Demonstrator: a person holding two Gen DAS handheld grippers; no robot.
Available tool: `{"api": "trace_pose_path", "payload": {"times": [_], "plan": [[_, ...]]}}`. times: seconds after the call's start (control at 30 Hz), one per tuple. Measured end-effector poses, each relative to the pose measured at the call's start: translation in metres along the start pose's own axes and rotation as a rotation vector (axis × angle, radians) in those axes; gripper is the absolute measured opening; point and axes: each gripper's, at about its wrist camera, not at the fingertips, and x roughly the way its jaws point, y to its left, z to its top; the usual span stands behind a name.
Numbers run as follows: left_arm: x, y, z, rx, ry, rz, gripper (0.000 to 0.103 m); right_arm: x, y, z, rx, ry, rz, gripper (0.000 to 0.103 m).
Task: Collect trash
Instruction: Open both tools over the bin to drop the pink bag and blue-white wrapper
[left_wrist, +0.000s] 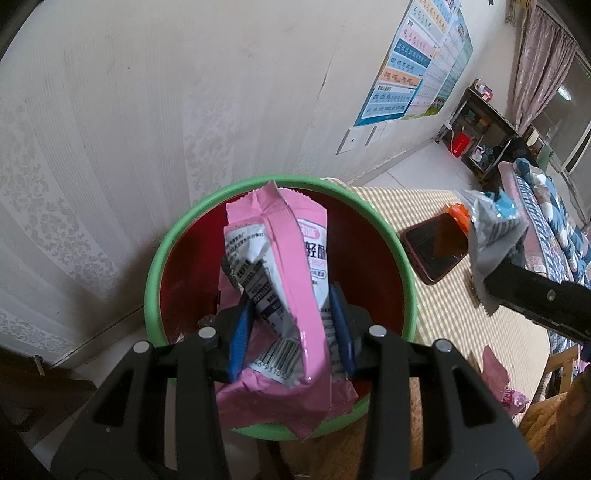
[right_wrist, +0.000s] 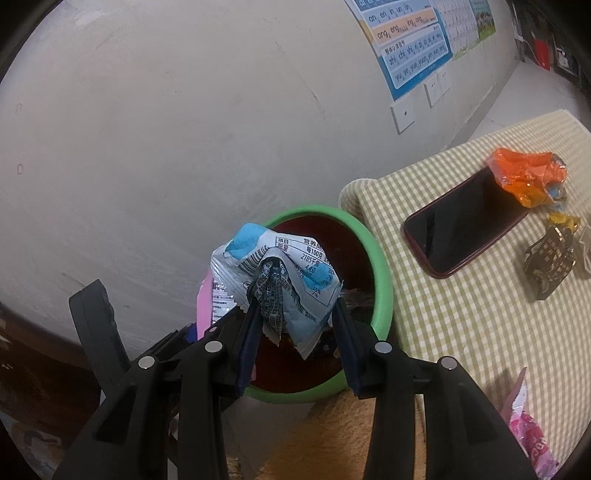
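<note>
The left gripper (left_wrist: 291, 328) sits nearest the lens, its blue-padded fingers (left_wrist: 239, 332) pressed against a pink snack wrapper (left_wrist: 291, 258), which it holds directly above the mouth of the waste bin (left_wrist: 173, 240), a round tub with a green rim and dark red inside. The wrapper's long axis runs away from the camera, its crimped end pointing toward the wall and its barcode end hanging down by the fingers. Some dark scraps lie at the bottom of the bin; what they are cannot be made out. To the right, the right gripper (right_wrist: 295, 325) is clamped on a crumpled blue-and-silver wrapper (right_wrist: 280, 273), held over the near-left part of the same bin's rim (right_wrist: 380, 280), bunched with its folded peak pointing up. Further right, on the green checked tablecloth (right_wrist: 461, 332), a dark phone (right_wrist: 461, 229) lies at a diagonal, its far end touching an orange wrapper (right_wrist: 524, 177) near the cloth's far edge.
</note>
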Motion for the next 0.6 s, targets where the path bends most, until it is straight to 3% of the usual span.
{"api": "trace_pose_path", "payload": {"times": [0.13, 0.23, 0.43, 0.6], "plan": [[0.001, -0.001, 0.000, -0.002, 0.002, 0.008, 0.040, 0.005, 0.002, 0.003, 0.025, 0.004, 0.043, 0.048], [0.000, 0.001, -0.001, -0.016, -0.001, 0.016, 0.062, 0.006, 0.002, 0.005, 0.041, 0.002, 0.070, 0.066], [-0.003, 0.004, -0.002, -0.035, -0.006, 0.028, 0.067, -0.011, -0.013, 0.002, 0.044, 0.003, 0.075, 0.071], [-0.005, -0.014, -0.005, 0.015, -0.011, 0.012, 0.071, -0.052, -0.057, -0.005, -0.049, 0.018, -0.089, 0.073]]}}
